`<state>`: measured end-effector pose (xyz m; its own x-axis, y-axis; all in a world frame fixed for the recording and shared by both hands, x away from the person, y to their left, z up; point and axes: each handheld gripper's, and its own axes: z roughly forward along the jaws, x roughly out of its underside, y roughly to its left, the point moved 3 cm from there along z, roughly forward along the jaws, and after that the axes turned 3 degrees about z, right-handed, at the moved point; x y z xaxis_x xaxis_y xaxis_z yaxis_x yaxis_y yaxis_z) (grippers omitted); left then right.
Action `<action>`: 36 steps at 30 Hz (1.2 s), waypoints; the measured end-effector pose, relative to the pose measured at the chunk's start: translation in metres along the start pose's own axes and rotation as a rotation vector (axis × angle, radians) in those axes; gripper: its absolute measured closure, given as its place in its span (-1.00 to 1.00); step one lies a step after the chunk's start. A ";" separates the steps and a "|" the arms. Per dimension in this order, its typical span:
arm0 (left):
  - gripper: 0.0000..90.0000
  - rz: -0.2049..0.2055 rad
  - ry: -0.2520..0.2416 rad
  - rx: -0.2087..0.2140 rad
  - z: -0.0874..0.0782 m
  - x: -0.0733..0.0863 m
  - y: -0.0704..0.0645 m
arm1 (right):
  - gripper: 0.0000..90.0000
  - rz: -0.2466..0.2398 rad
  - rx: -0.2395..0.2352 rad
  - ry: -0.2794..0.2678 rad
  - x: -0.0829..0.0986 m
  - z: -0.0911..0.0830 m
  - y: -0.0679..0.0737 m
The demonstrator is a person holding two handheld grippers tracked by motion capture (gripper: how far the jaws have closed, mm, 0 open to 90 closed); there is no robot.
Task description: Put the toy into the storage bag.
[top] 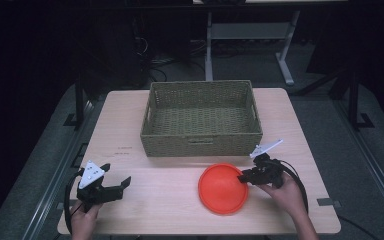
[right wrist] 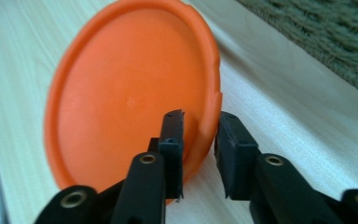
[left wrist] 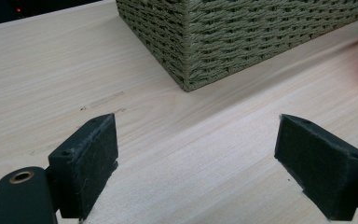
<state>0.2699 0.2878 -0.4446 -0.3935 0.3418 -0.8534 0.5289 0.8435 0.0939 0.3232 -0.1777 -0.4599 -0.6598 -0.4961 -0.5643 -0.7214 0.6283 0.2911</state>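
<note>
a: right gripper point(top: 244, 177)?
b: jaws straddle the orange plate's point(top: 223, 189) right rim, a slim gap showing; plate sits lower centre, before the wicker basket point(top: 201, 119).
a: left gripper point(top: 116, 181)?
b: lower left, jaws wide apart over bare table point(top: 170, 200).
</note>
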 end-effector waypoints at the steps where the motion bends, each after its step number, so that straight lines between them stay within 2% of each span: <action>1: -0.72 -0.004 0.004 0.000 0.001 0.000 0.000 | 0.69 -0.003 -0.013 -0.024 0.000 -0.005 0.001; 3: -0.72 -0.003 0.005 0.000 0.001 0.000 0.000 | 0.71 0.001 -0.017 -0.032 0.000 -0.007 0.003; 4: -0.72 -0.001 0.004 0.000 0.001 0.000 -0.001 | 0.73 -0.015 -0.008 -0.037 -0.001 -0.008 0.004; 9: -0.72 0.016 0.003 0.001 0.000 0.000 -0.002 | 0.79 -0.034 0.003 -0.051 -0.008 -0.015 0.011; 11: -0.72 0.007 0.001 0.001 0.000 0.000 -0.002 | 0.82 -0.035 -0.029 -0.093 -0.012 -0.022 0.015; 16: -0.72 0.012 0.011 0.004 0.003 -0.001 -0.003 | 0.82 -0.030 -0.019 -0.079 -0.016 -0.024 0.017; 21: -0.72 0.024 0.006 0.006 0.002 -0.001 -0.005 | 0.82 -0.032 -0.007 -0.104 -0.020 -0.031 0.022; 36: -0.72 0.001 0.001 -0.010 0.002 0.000 -0.002 | 0.83 -0.063 0.004 -0.144 -0.033 -0.057 0.038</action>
<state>0.2701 0.2851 -0.4456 -0.3941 0.3429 -0.8527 0.5217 0.8473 0.0996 0.3056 -0.1712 -0.3865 -0.5758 -0.4437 -0.6867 -0.7594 0.6014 0.2482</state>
